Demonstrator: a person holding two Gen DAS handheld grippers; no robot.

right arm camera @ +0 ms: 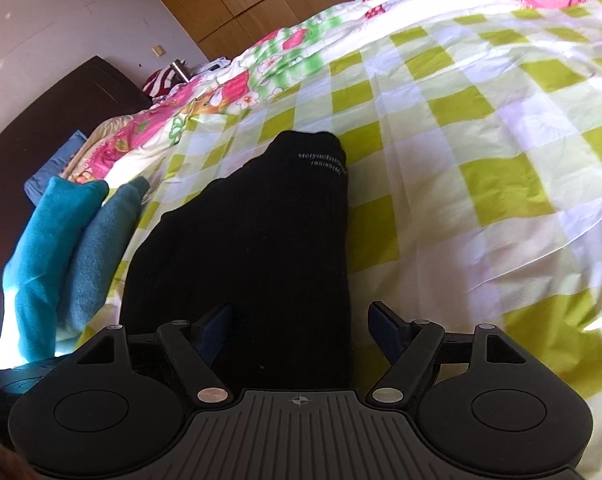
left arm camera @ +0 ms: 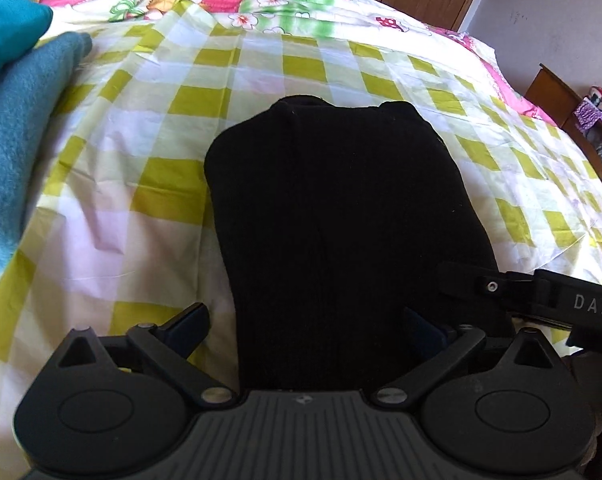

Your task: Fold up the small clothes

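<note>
Your left gripper (left arm camera: 305, 320) and right gripper (right arm camera: 301, 320) stand spread over the black garment's (left arm camera: 333, 216) near edge, gripping nothing. Likely you've laid it flat beside the teal clothes (left arm camera: 17, 152) for folding

A black garment (left arm camera: 333, 216) lies on the checked bedsheet (left arm camera: 149, 184) between the left gripper's (left arm camera: 305, 324) spread fingers.

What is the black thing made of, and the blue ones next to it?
The black garment looks like ribbed knit fabric, matte, with faint vertical ribs and small printed lettering near one end. The teal clothes look like soft fleece: fuzzy, napped surface. Exact fibres can't be told.
</note>
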